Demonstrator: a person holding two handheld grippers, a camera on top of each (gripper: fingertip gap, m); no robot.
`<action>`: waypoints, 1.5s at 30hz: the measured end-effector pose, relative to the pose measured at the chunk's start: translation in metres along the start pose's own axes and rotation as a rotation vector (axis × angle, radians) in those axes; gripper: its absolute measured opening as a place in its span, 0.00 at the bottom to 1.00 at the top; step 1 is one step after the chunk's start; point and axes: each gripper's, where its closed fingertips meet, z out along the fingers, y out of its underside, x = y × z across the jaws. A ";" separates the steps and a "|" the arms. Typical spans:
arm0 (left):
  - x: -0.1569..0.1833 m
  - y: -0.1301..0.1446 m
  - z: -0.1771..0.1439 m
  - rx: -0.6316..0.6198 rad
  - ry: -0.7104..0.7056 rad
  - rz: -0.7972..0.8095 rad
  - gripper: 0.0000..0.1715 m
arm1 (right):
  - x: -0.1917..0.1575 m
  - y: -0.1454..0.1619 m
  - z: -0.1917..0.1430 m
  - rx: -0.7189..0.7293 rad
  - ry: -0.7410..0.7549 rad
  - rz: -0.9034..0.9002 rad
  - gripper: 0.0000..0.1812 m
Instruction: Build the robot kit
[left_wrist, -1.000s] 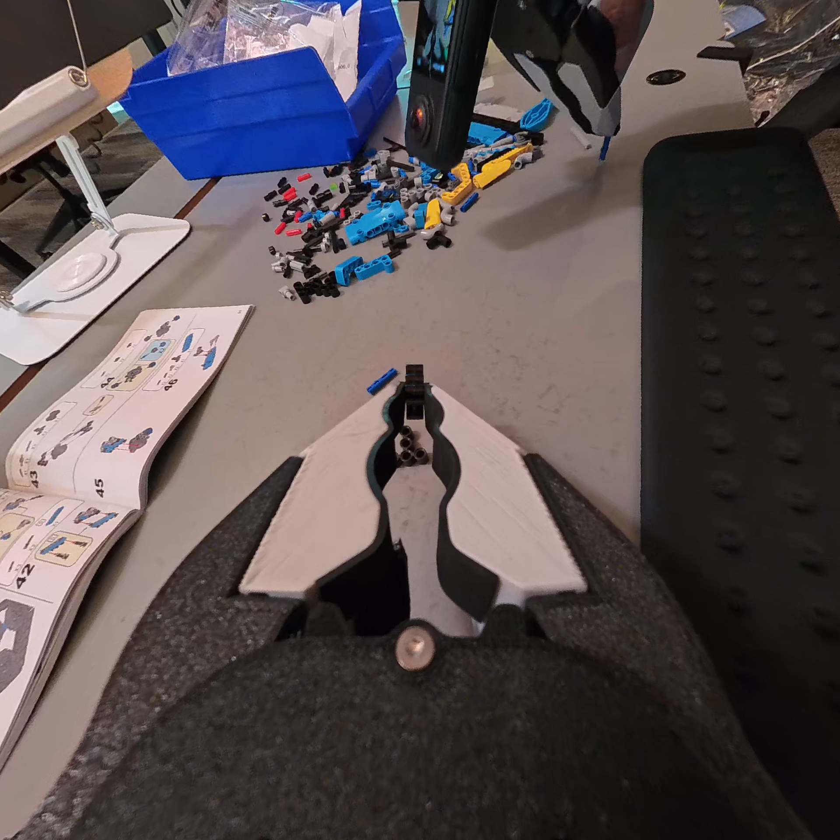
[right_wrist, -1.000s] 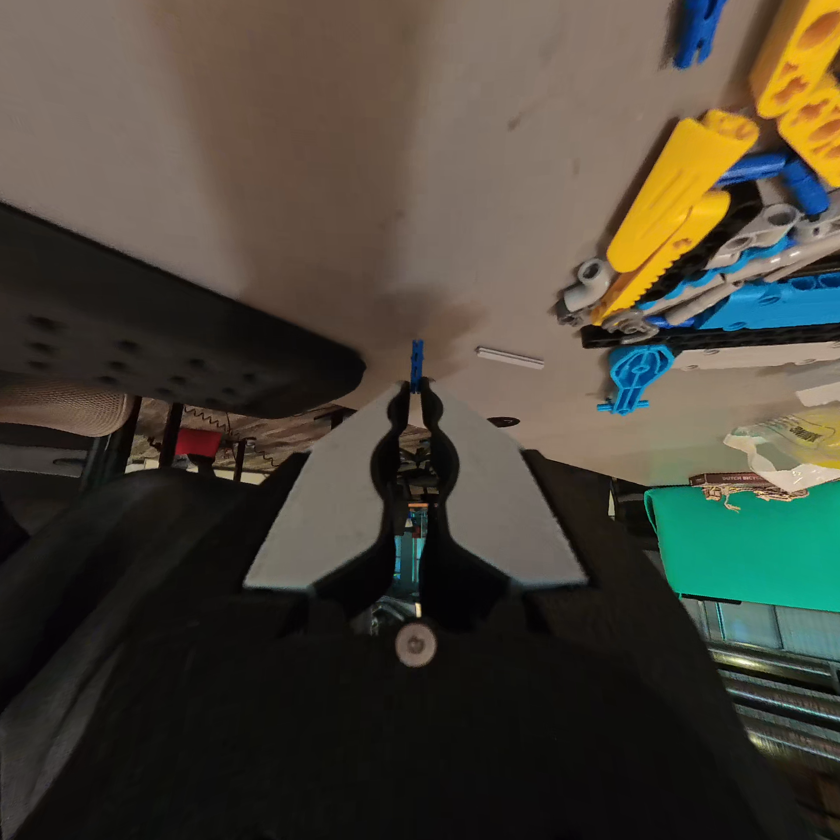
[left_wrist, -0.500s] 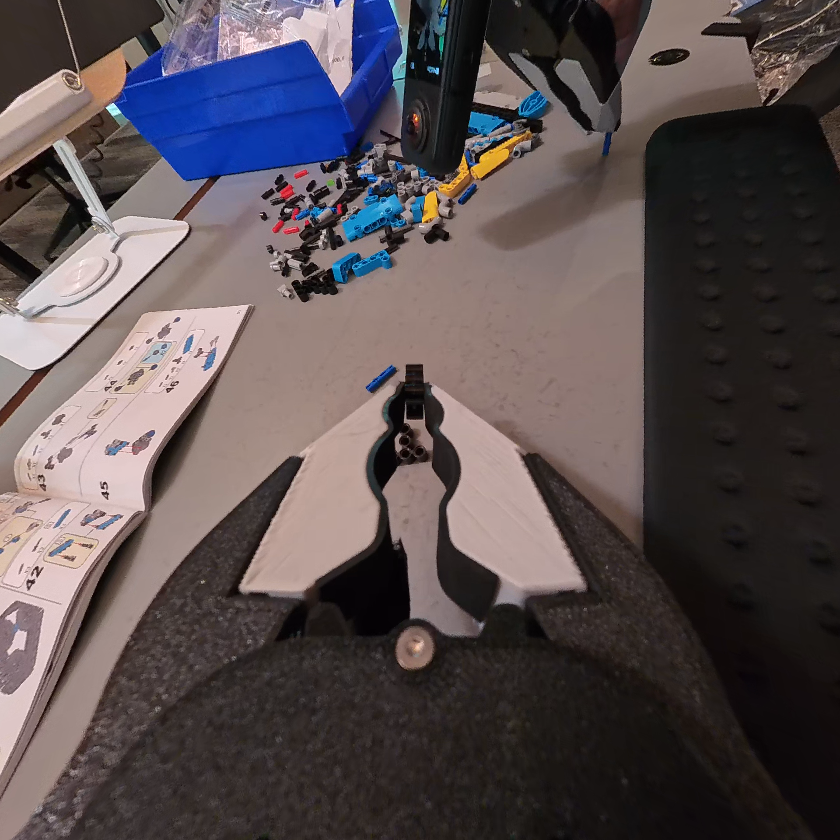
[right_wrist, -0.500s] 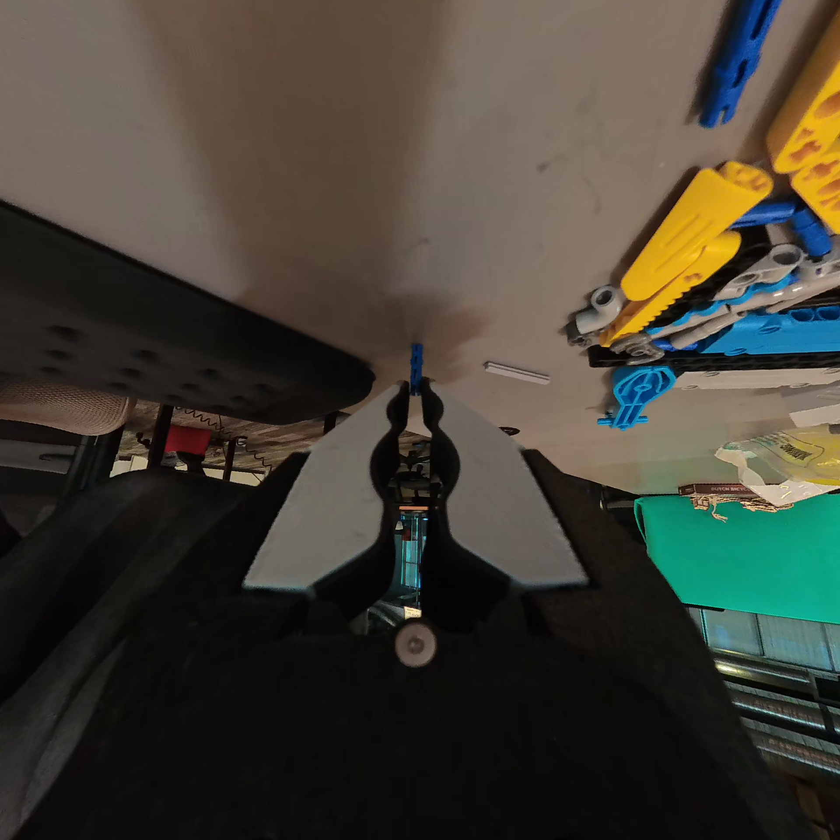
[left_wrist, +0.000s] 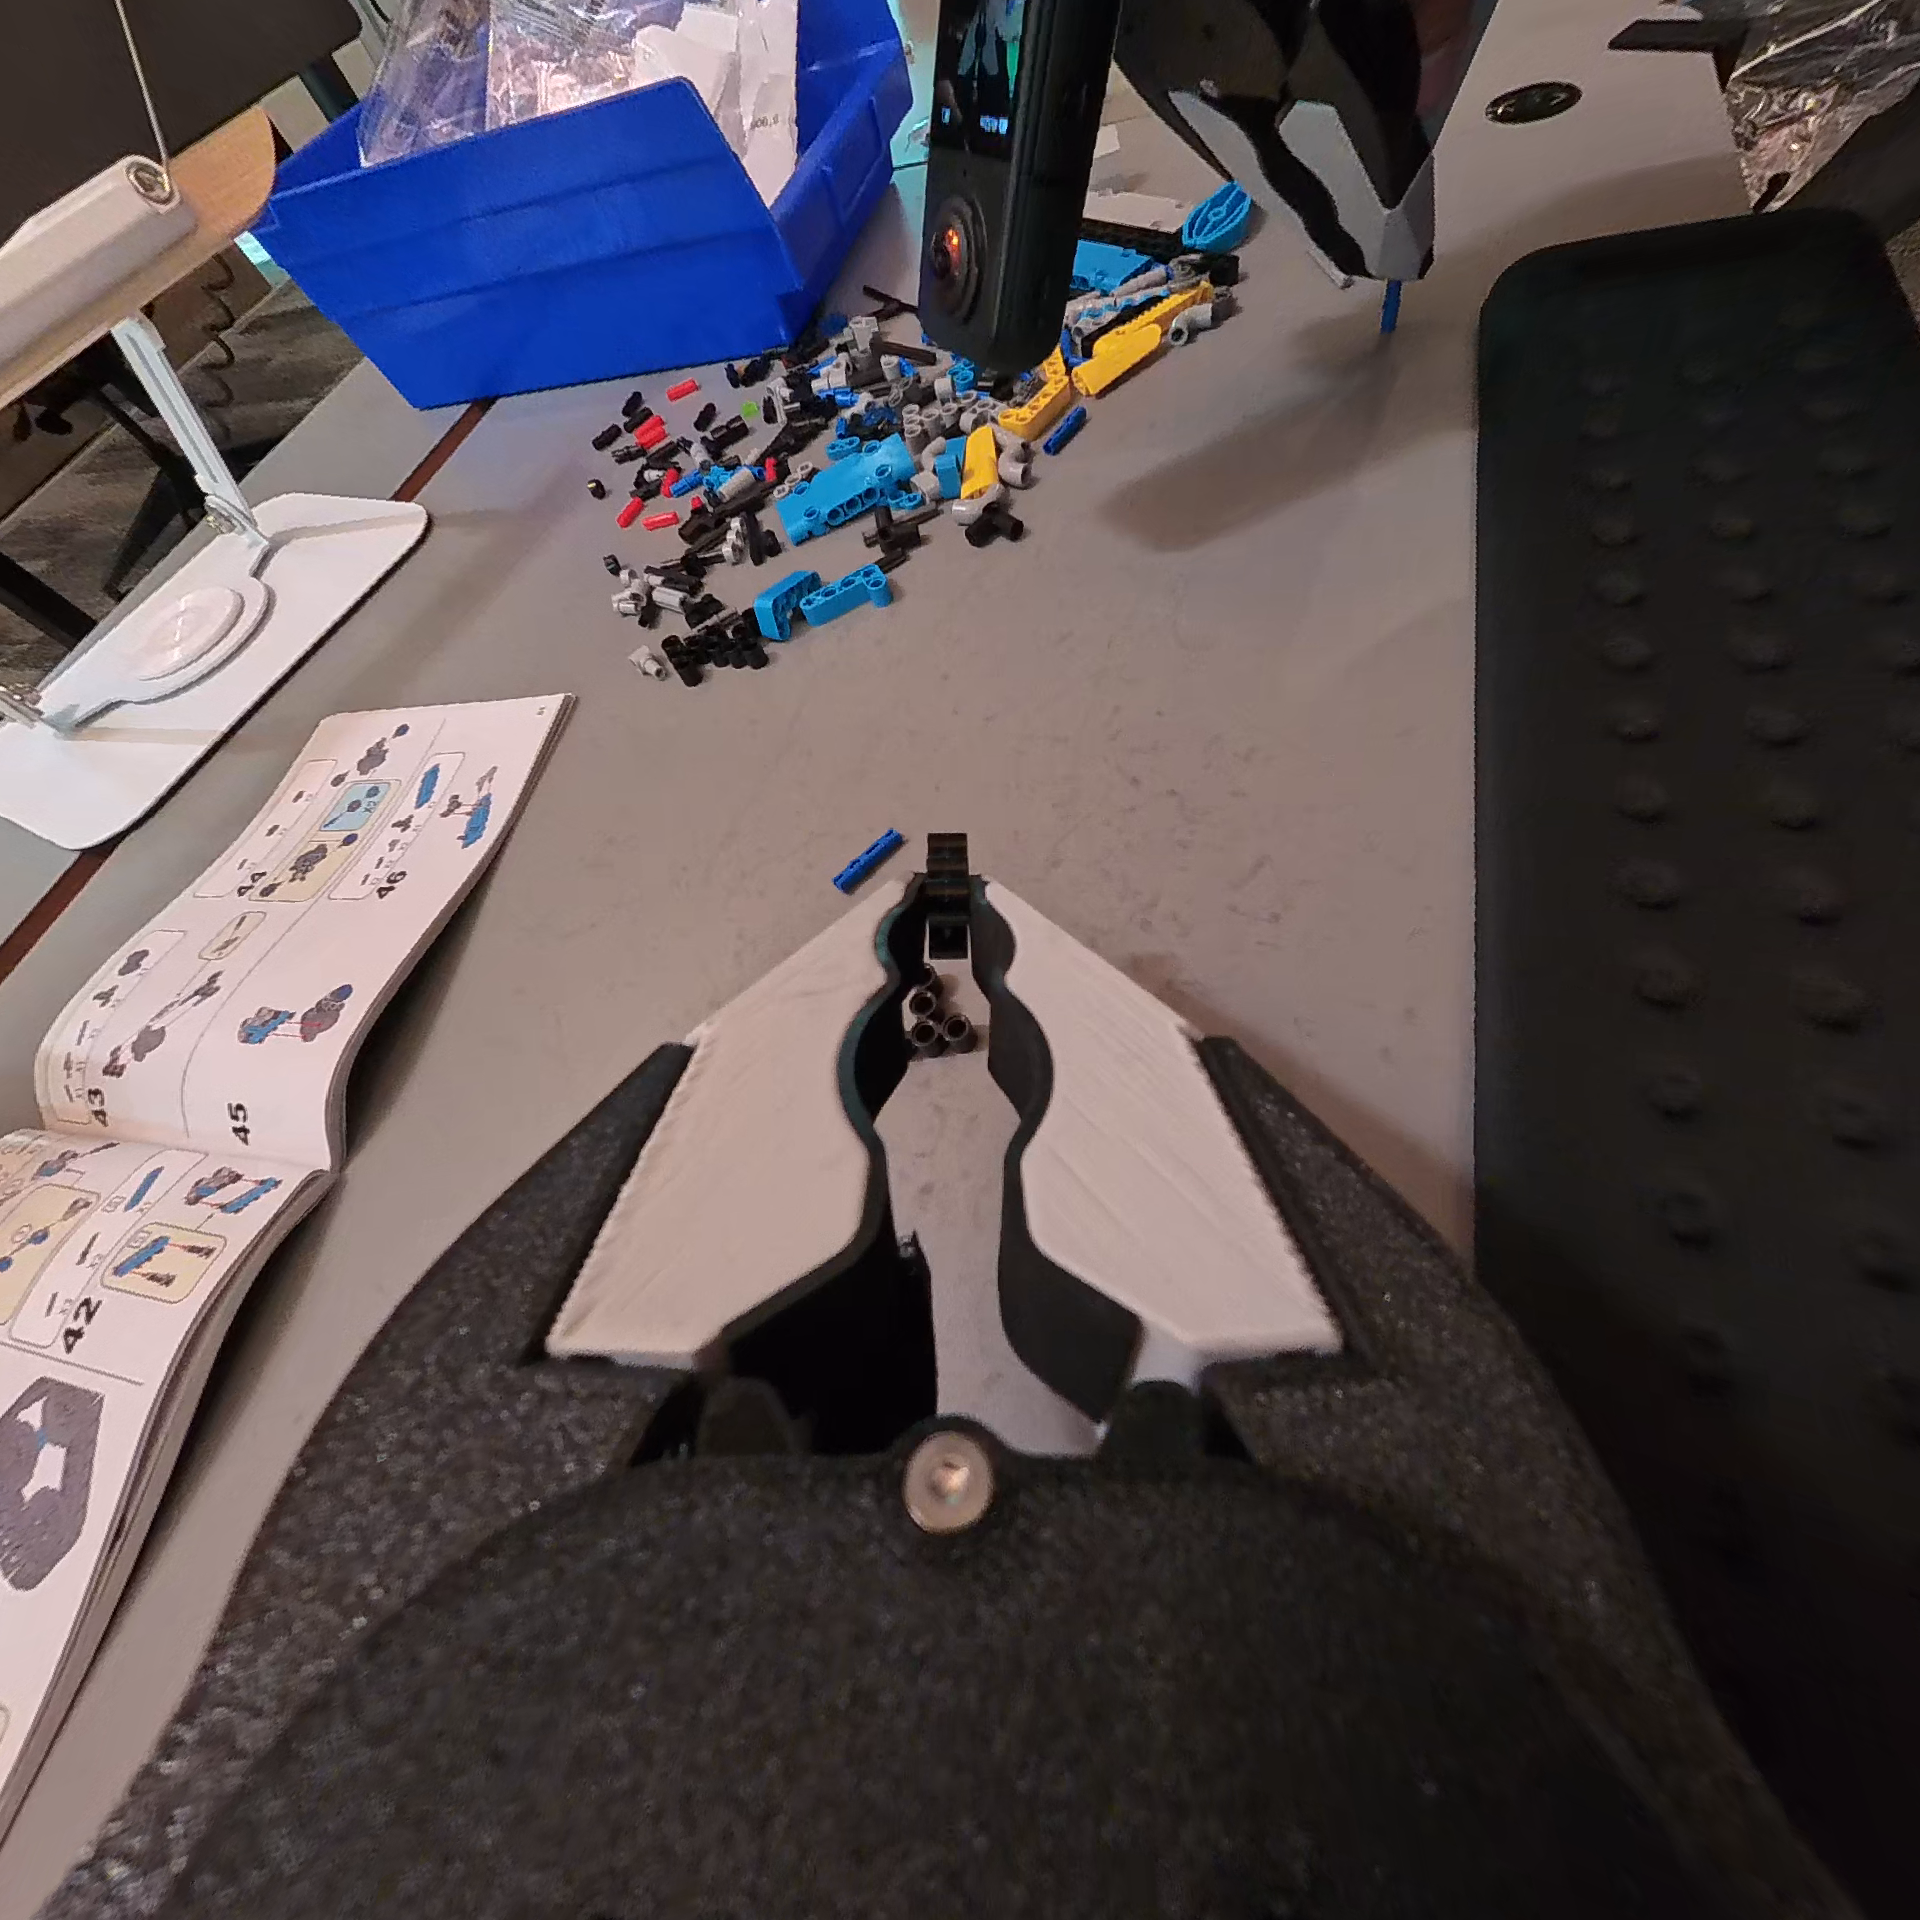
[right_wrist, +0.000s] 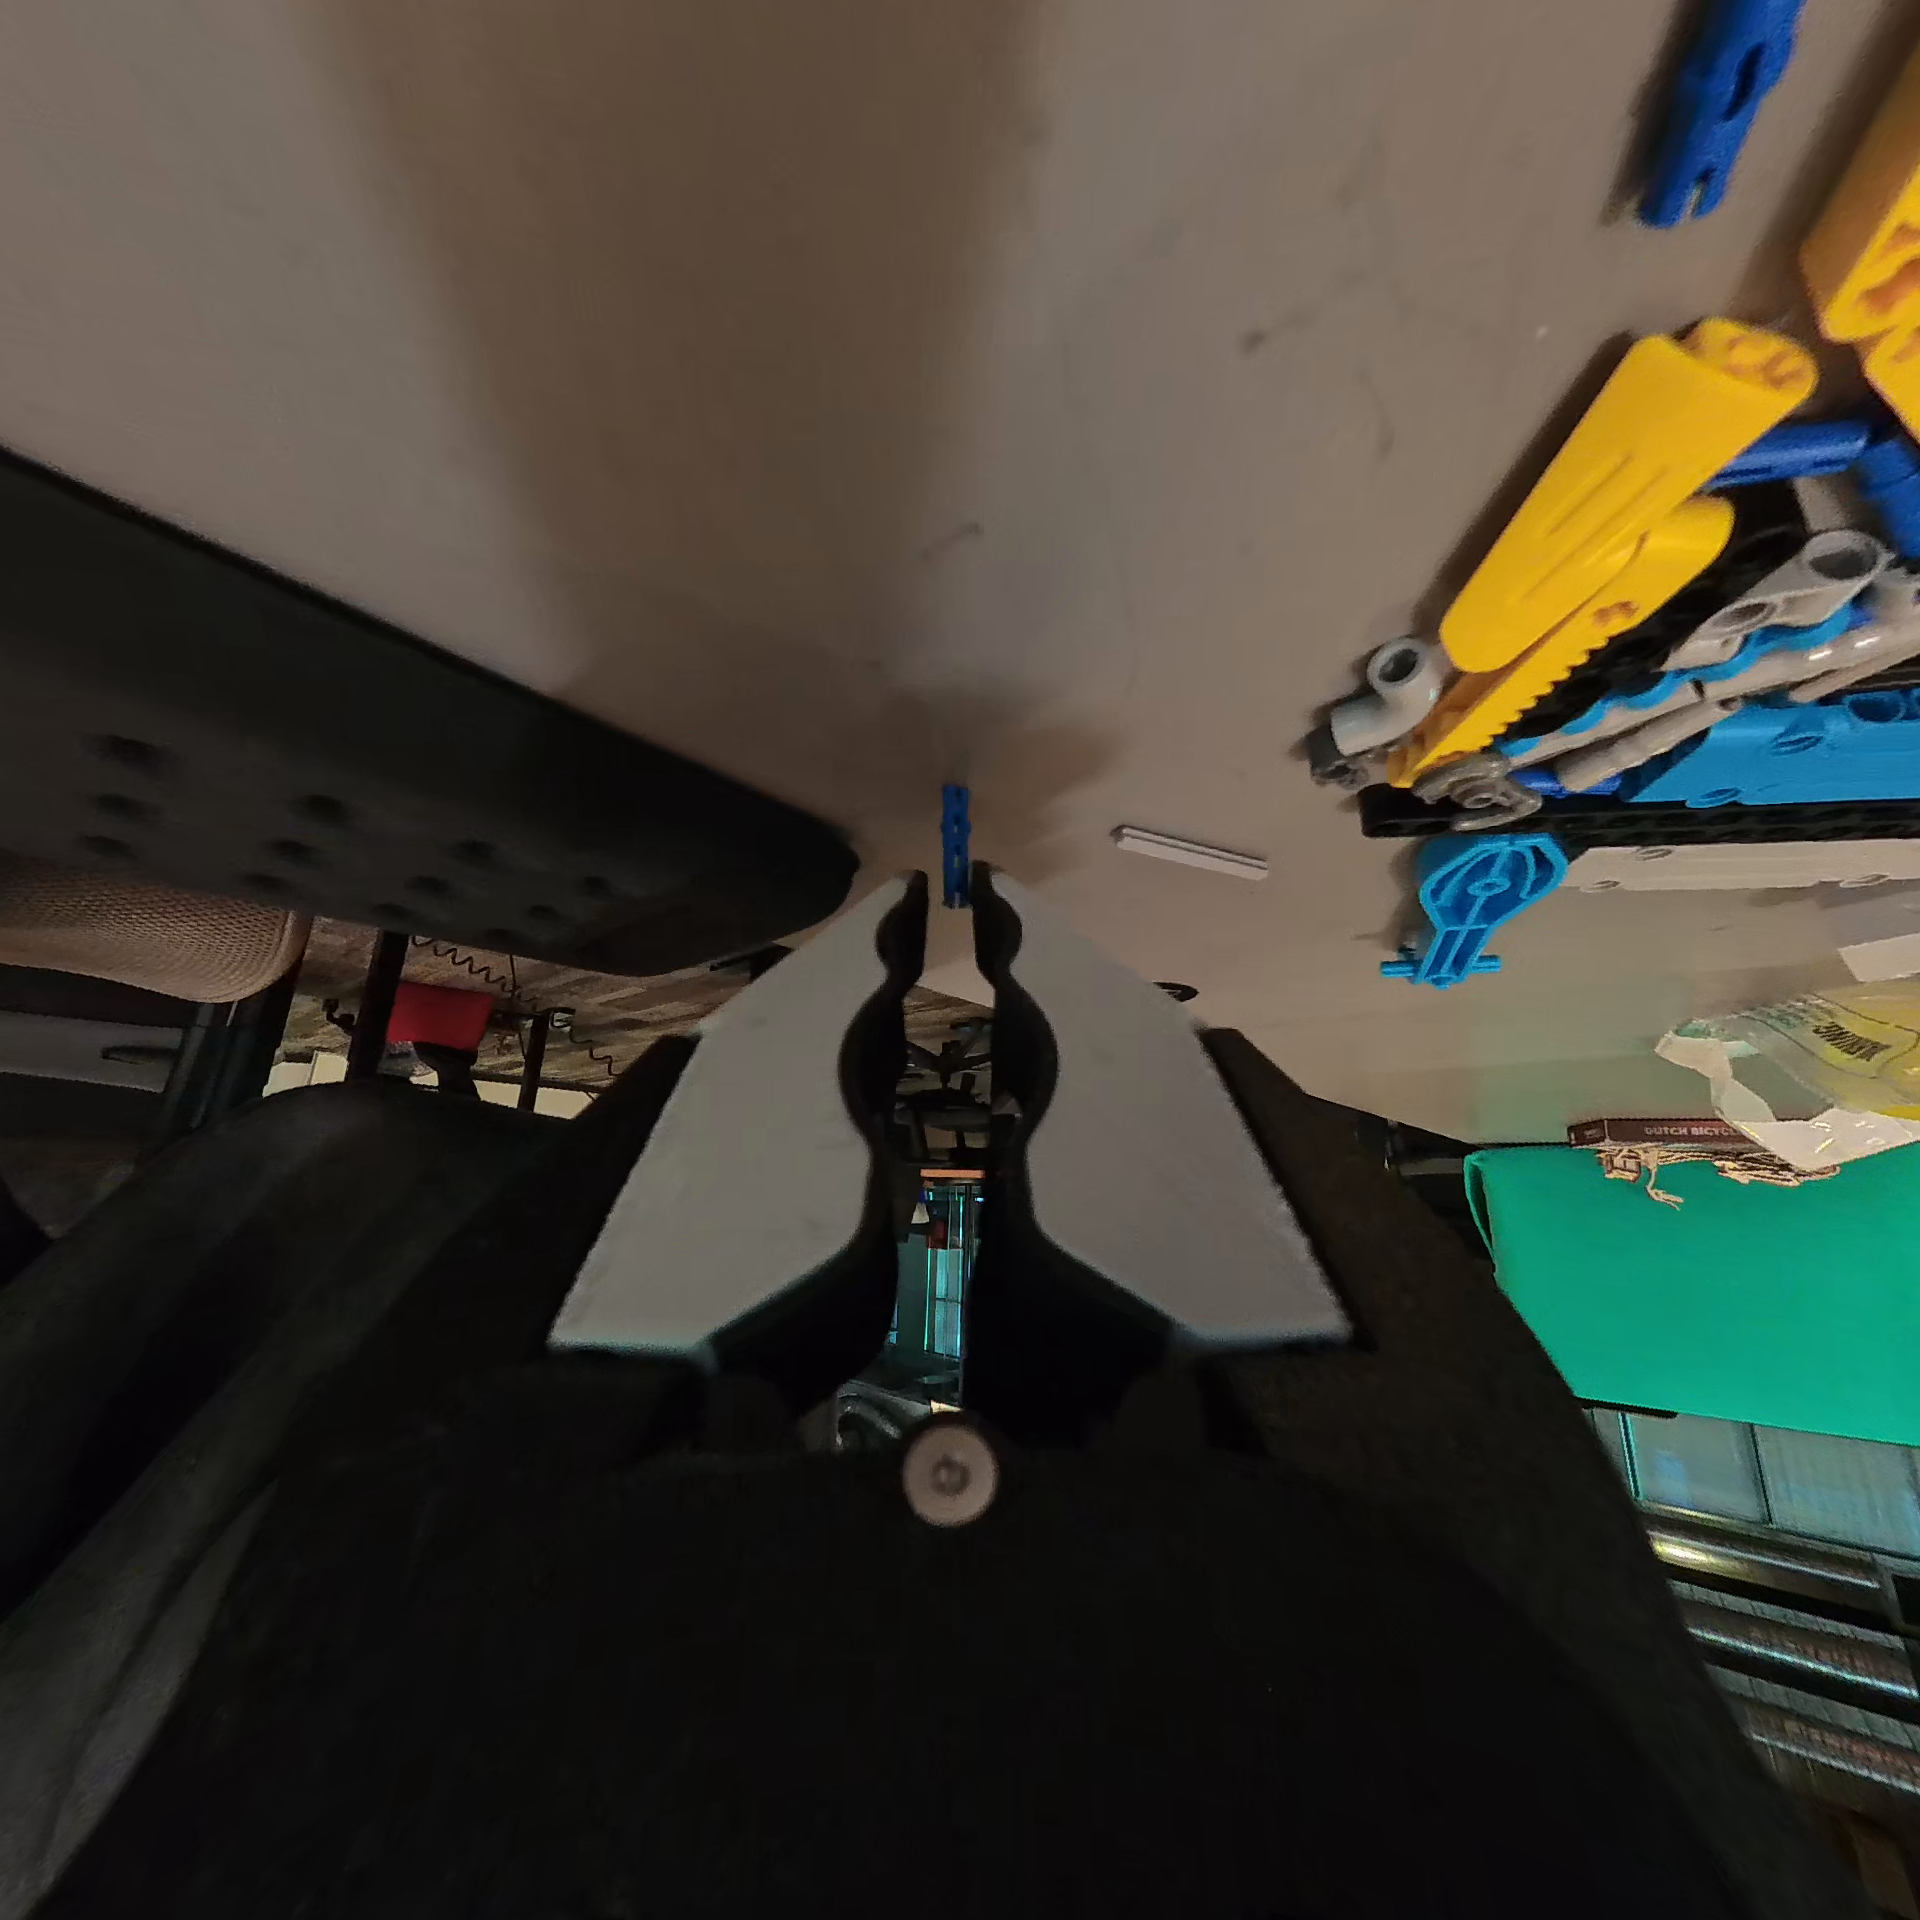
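My left gripper (left_wrist: 945, 883) hovers low over the grey table (left_wrist: 1143, 727), shut on a small black piece (left_wrist: 945, 854) that sticks out past its tips. A blue pin (left_wrist: 868, 860) lies on the table just left of the tips. Several tiny black connectors (left_wrist: 938, 1023) show through the gap behind the tips. My right gripper (right_wrist: 951, 883) points down at the table. Its jaws stand slightly apart around an upright blue pin (right_wrist: 954, 831) whose far end touches the table. It also shows in the left wrist view (left_wrist: 1387, 275), with that pin (left_wrist: 1389, 307) below it.
A pile of loose small pieces (left_wrist: 831, 499) and a yellow-and-blue partial build (right_wrist: 1662, 675) lie beyond. A blue bin (left_wrist: 540, 239), a white stand (left_wrist: 177, 623) and an open booklet (left_wrist: 260, 987) are at the left. A black studded mat (left_wrist: 1704, 831) runs along the right. Across from one pair of fingers to the other is roughly 30 cm.
My right gripper has come closer to the table and its jaws have parted a little around the blue pin. My left gripper still holds the black piece in the same spot.
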 end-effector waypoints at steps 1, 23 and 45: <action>0.000 0.000 0.000 -0.001 0.000 0.000 0.04 | 0.000 0.000 0.000 0.001 0.001 0.000 0.05; 0.000 0.001 0.000 -0.003 -0.001 0.005 0.04 | -0.002 -0.018 -0.003 0.356 -0.006 -0.026 0.06; 0.001 0.004 0.002 -0.022 -0.005 0.014 0.04 | -0.010 -0.031 -0.003 0.547 0.070 -0.031 0.07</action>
